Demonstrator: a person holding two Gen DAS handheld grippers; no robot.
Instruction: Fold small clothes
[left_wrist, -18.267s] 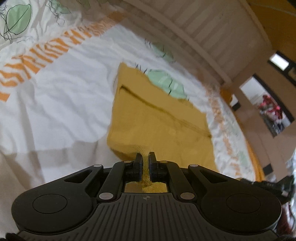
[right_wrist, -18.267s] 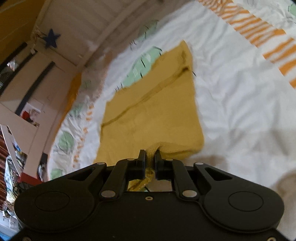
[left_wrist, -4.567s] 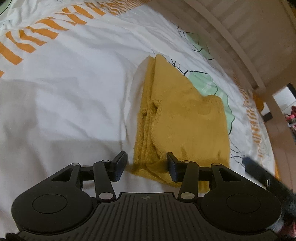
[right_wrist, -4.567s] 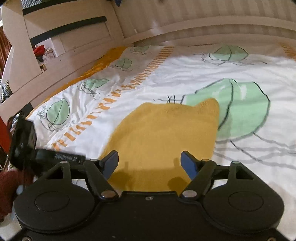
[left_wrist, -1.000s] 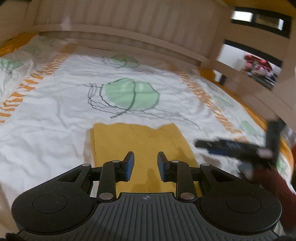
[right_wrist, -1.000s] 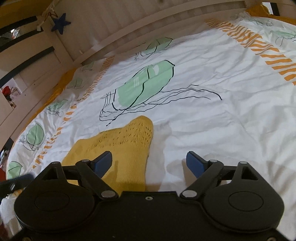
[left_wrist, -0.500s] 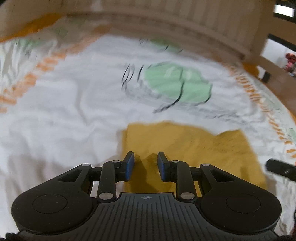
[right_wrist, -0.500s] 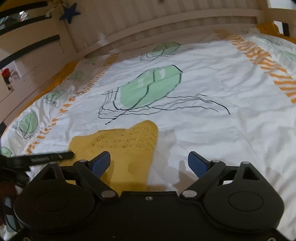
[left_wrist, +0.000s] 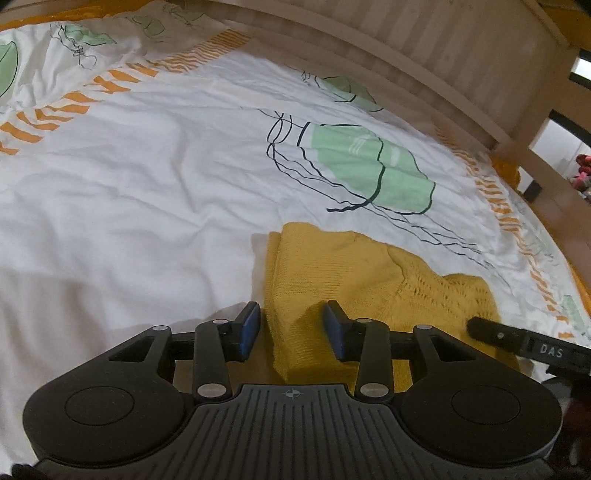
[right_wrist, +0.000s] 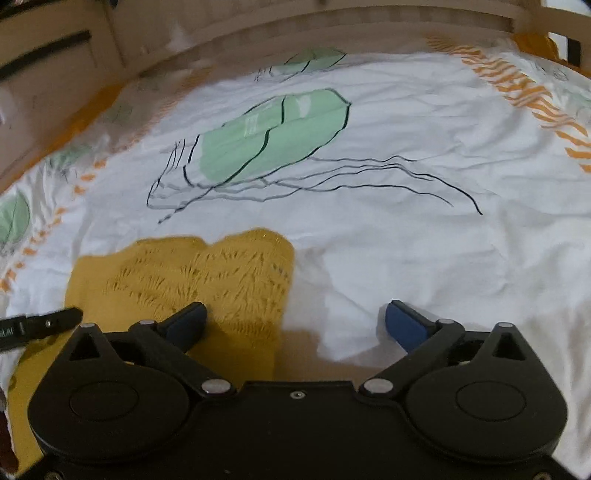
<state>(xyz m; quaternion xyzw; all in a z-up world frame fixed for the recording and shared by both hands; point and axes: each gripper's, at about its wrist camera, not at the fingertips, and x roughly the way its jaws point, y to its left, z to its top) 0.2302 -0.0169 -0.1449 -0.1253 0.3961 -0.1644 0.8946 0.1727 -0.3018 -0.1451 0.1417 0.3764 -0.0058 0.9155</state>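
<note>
A mustard-yellow knitted garment (left_wrist: 354, 280) lies folded on the white bedspread (left_wrist: 147, 192). My left gripper (left_wrist: 291, 326) hangs over its near left corner, jaws opening, with the folded edge between the blue pads and neither pad pressing it. In the right wrist view the same garment (right_wrist: 207, 273) shows its lacy right end. My right gripper (right_wrist: 295, 321) straddles that end's right edge, jaws opening wide, the left pad over the knit and the right pad over bare sheet. A finger of the right gripper (left_wrist: 517, 341) shows at the right of the left wrist view.
The bedspread carries green leaf prints (right_wrist: 273, 133) and orange dashed stripes (left_wrist: 92, 92). A pale wooden slatted bed rail (left_wrist: 424, 48) curves round the far side. A finger of the left gripper (right_wrist: 40, 323) pokes in at the left edge of the right wrist view.
My left gripper came down onto the garment's left corner and its jaws widened. My right gripper slid left over the lacy end and opened a little more.
</note>
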